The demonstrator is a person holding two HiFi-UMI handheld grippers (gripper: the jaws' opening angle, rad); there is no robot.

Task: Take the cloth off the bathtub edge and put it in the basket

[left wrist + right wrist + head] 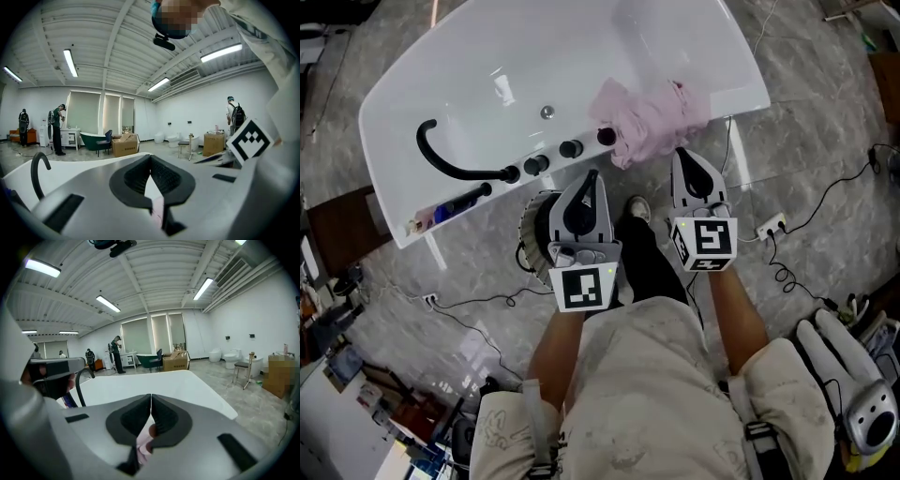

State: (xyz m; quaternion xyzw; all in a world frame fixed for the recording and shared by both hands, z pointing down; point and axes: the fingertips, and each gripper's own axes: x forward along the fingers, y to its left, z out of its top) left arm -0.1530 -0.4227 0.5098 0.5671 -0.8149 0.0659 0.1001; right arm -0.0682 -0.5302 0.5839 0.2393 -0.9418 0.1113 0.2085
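Cloth [649, 120] sits bunched on the bathtub [487, 56] edge; near it, my left tool [592, 175] and right tool [680, 154] are clenched, empty.

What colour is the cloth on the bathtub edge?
The cloth is pale pink, clearest in the head view.

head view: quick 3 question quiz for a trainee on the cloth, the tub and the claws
1. True or false: the pink cloth lies on the edge of the bathtub.
2. The jaws of the right claw are: A) wide apart, B) together, C) clamped on a bottle.
3. Fill in: the curved spout on the tub's rim is ___ in colour.

Key: 1 true; 2 B; 3 black.
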